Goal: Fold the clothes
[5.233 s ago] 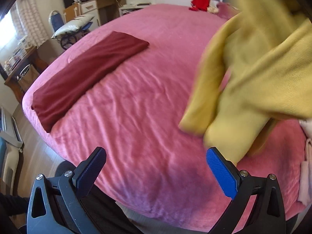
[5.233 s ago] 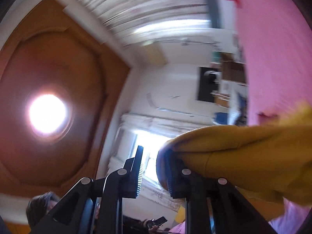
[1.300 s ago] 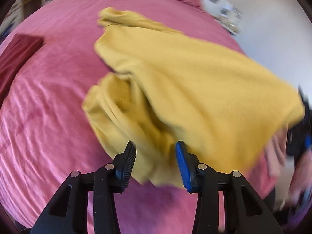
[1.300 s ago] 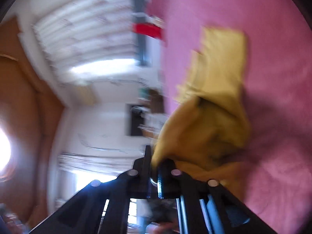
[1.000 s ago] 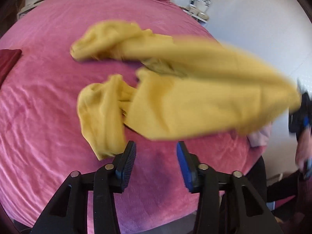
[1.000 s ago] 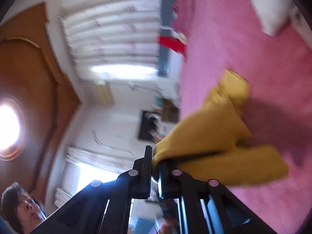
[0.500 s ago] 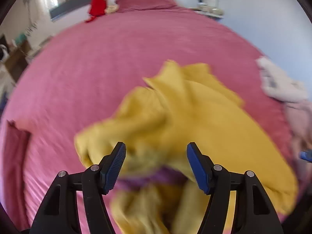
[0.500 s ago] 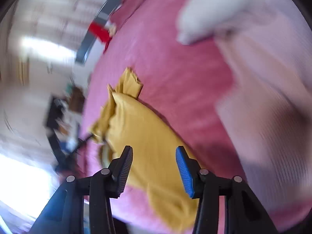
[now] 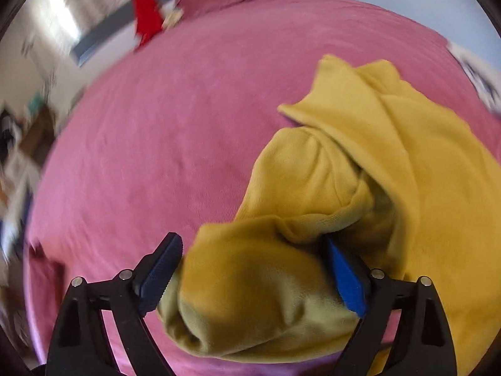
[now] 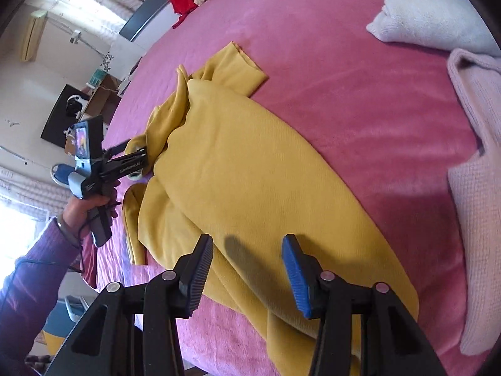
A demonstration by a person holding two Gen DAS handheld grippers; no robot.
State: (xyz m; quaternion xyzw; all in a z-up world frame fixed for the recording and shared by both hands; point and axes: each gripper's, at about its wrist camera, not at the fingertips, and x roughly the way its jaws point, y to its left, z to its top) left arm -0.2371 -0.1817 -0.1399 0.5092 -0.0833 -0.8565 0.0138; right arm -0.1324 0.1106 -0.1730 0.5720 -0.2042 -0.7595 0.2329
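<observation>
Left tongs [image 9: 252, 271] closing around a bunched yellow garment [image 10: 250, 169] sprawled on the pink bed [image 10: 360, 72], right tongs [image 10: 247, 271] open and empty above it — soft, limp cloth, best pinched at hems or corners.

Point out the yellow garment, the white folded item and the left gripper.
yellow garment [image 10: 250, 169], right wrist view, its broad flat middle.
white folded item [image 10: 429, 15], right wrist view, its top surface.
left gripper [image 9: 250, 269], left wrist view, midway between fingertips.

Room beyond the bed [image 9: 156, 119] smeared by motion blur, yellow garment [image 9: 360, 188] cut off at right edge, left gripper [image 10: 137, 161] fingertips buried in its folds
</observation>
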